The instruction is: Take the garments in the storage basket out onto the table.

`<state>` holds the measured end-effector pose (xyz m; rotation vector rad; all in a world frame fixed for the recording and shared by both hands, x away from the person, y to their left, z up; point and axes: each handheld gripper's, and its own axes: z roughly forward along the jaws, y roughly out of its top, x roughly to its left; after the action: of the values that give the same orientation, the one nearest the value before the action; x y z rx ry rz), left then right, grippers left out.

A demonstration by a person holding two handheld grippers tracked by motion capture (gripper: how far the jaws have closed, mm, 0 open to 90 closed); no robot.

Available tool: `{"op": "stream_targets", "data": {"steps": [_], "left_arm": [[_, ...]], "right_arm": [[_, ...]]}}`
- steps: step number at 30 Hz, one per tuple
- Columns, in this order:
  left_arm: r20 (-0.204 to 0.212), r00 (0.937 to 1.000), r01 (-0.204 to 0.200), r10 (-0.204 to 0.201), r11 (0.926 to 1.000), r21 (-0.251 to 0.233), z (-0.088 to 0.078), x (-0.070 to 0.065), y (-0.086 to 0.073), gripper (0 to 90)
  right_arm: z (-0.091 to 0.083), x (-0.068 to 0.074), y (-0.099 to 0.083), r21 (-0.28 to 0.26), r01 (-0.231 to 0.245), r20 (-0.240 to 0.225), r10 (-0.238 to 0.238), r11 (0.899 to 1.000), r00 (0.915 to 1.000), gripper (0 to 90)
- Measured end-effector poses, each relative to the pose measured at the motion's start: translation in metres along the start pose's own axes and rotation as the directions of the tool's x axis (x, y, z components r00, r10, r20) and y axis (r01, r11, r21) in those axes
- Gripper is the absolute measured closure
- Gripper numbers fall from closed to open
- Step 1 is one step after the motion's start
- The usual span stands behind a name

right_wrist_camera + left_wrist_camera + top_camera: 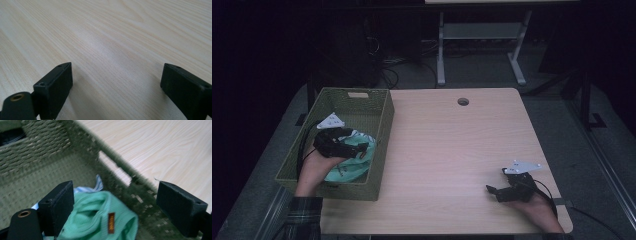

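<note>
Green cloth being hovered over inside the basket

The left tongs [115, 207] are being held wide above the green cloth [100, 217]; the basket wall [120, 180] beside them could be caught. The right tongs [116, 87] are being rested wide on the desk [112, 37].

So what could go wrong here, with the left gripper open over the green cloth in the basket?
The left gripper is open, with one jaw near the basket wall, so closing might catch the weave instead of the green cloth. A white and blue cloth lies beside it and might get pinched too. The right gripper sits open on the table, steadying nothing.
</note>
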<state>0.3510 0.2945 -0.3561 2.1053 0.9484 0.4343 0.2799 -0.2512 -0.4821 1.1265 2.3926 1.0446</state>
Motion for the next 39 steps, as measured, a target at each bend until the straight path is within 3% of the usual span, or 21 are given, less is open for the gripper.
{"op": "stream_targets", "data": {"steps": [10,19,26,34,39], "left_arm": [[-0.019,0.9995,0.024,-0.024,0.9992,0.033,0.011,0.013,-0.015,15.1],[-0.009,0.9999,0.012,-0.011,0.9969,0.077,0.023,0.012,-0.021,15.1],[0.018,0.9997,-0.018,0.016,0.9906,0.136,0.032,0.009,-0.023,15.1],[0.032,0.9979,-0.062,0.056,0.973,0.222,0.042,0.005,-0.025,19.1],[0.069,0.9953,-0.085,0.068,0.956,0.281,0.048,0.002,-0.027,18.5]], "right_arm": [[0.0,0.0,0.0,0.0,0.0,0.0,0.0,1.0,1.0,10.5],[0.0,0.0,0.0,0.0,0.0,0.0,0.0,1.0,1.0,10.5],[0.0,0.0,0.0,0.0,0.0,0.0,0.0,1.0,1.0,10.5],[0.0,0.0,0.0,0.0,0.001,0.0,-0.001,1.0,1.0,10.5],[0.0,0.0,0.0,0.0,0.004,0.001,-0.004,1.0,1.0,10.5]]}}
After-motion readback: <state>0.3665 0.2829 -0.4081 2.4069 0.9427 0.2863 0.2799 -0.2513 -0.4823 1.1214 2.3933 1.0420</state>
